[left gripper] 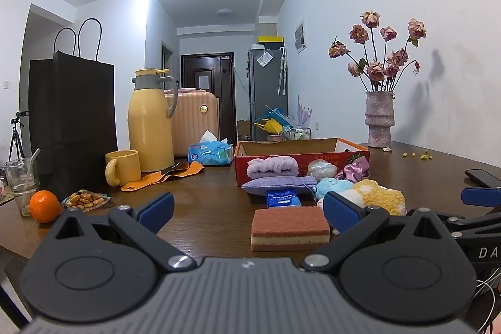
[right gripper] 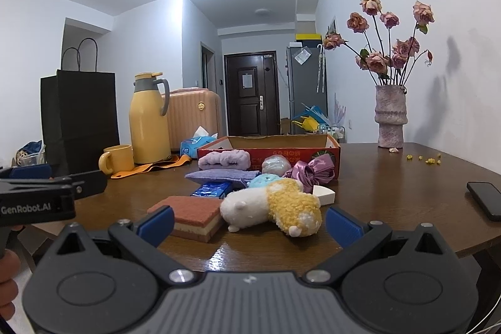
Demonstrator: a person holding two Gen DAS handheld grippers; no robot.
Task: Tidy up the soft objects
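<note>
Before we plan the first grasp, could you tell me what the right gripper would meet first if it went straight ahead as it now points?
Most likely the white and yellow plush toy, lying directly ahead between the open fingers of the right gripper; depth is uncertain.

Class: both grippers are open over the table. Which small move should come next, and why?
Probably ease the right gripper forward around the white-and-yellow plush toy: it lies nearest between the open fingers, outside the red cardboard box.

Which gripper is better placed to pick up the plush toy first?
Right. The plush toy lies centred between the open jaws of the right gripper; the left gripper faces the sponge instead.
</note>
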